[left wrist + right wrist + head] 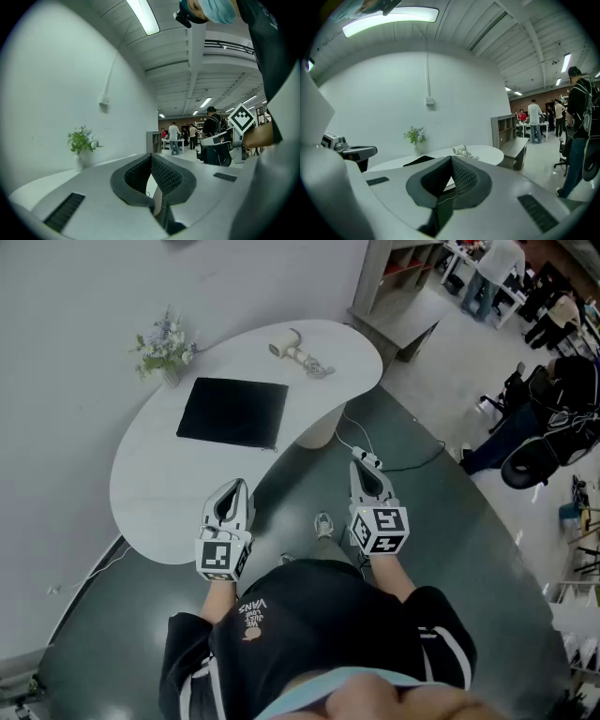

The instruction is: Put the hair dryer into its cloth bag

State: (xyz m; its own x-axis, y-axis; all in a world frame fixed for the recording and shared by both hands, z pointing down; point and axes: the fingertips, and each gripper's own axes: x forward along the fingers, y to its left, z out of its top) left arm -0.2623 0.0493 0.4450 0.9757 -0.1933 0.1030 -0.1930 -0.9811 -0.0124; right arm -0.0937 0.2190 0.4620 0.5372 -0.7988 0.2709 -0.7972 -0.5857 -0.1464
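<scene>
A cream hair dryer (291, 351) with its coiled cord lies at the far end of the white oval table (150, 493); it also shows small in the right gripper view (460, 150). A flat black cloth bag (233, 412) lies mid-table, and its dark edge (418, 161) is seen past the right jaws. My left gripper (232, 491) hangs shut and empty over the table's near edge. My right gripper (364, 472) is shut and empty over the floor, right of the table. In the left gripper view the jaws (151, 159) meet with nothing between them.
A small vase of flowers (165, 349) stands at the table's far left by the wall. A cable (394, 463) trails over the dark floor near the table's pedestal. Shelving (398, 277), office chairs (539, 442) and people stand off to the right.
</scene>
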